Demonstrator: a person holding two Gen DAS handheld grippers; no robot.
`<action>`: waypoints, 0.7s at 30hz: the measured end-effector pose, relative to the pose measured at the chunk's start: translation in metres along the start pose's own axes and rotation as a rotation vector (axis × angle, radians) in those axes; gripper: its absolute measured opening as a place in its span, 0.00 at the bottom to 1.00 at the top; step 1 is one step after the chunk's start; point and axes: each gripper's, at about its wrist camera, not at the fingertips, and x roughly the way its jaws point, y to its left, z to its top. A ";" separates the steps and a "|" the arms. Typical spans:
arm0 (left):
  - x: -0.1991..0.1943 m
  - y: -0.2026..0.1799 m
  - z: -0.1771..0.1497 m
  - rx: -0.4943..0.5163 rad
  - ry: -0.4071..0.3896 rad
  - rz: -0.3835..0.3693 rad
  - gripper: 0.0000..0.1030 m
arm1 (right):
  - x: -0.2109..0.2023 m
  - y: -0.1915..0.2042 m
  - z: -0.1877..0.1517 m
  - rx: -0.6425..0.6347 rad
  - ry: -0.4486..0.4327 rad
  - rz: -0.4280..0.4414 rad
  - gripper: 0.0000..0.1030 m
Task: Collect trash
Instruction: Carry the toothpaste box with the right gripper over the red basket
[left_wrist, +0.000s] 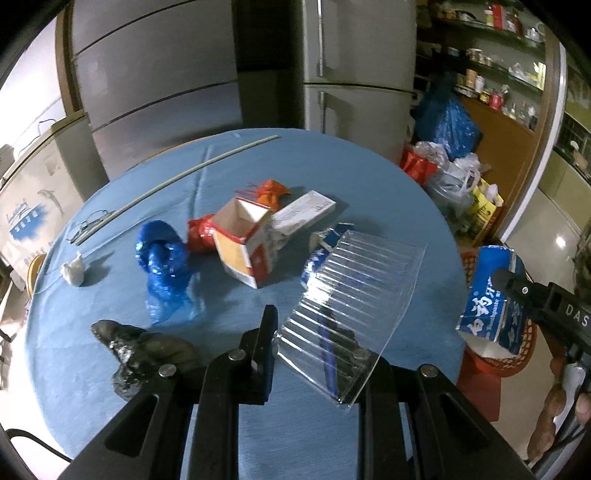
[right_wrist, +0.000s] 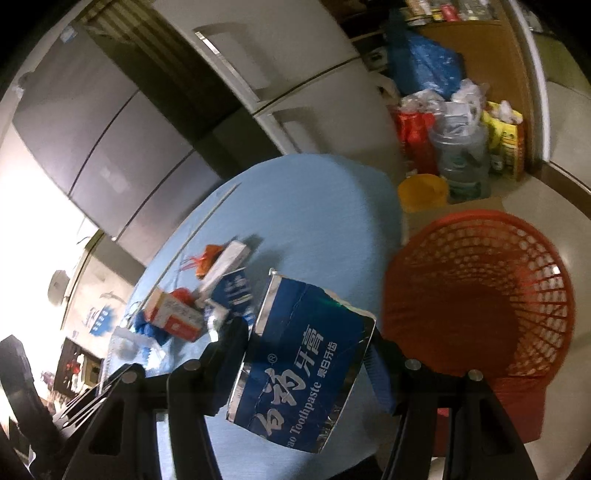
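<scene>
My left gripper (left_wrist: 308, 336) is shut on a clear ribbed plastic tray (left_wrist: 354, 302) and holds it above the round blue table (left_wrist: 369, 173). My right gripper (right_wrist: 308, 339) is shut on a blue toothpaste box (right_wrist: 299, 369), held past the table's right edge beside the red mesh basket (right_wrist: 480, 295); the box also shows in the left wrist view (left_wrist: 491, 299). On the table lie a red-and-white carton (left_wrist: 247, 240), a blue plastic bag (left_wrist: 164, 266), a red wrapper (left_wrist: 199, 232), an orange bag (left_wrist: 271, 190), a white box (left_wrist: 306, 212), a dark crumpled bag (left_wrist: 147, 350) and a white paper wad (left_wrist: 74, 271).
A thin rod (left_wrist: 177, 177) and eyeglasses (left_wrist: 90, 225) lie at the table's far left. Grey fridges (left_wrist: 159, 74) stand behind. Bags, a water jug (right_wrist: 461, 162) and a yellow bucket (right_wrist: 423, 192) crowd the floor at the right, below shelves (left_wrist: 491, 55).
</scene>
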 end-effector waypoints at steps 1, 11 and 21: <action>0.001 -0.003 0.000 0.006 0.003 -0.005 0.22 | -0.002 -0.007 0.001 0.008 -0.005 -0.014 0.62; 0.009 -0.043 0.012 0.082 0.002 -0.065 0.22 | -0.018 -0.081 0.016 0.107 -0.050 -0.156 0.62; 0.018 -0.106 0.021 0.184 0.011 -0.147 0.22 | -0.015 -0.119 0.021 0.117 -0.049 -0.254 0.62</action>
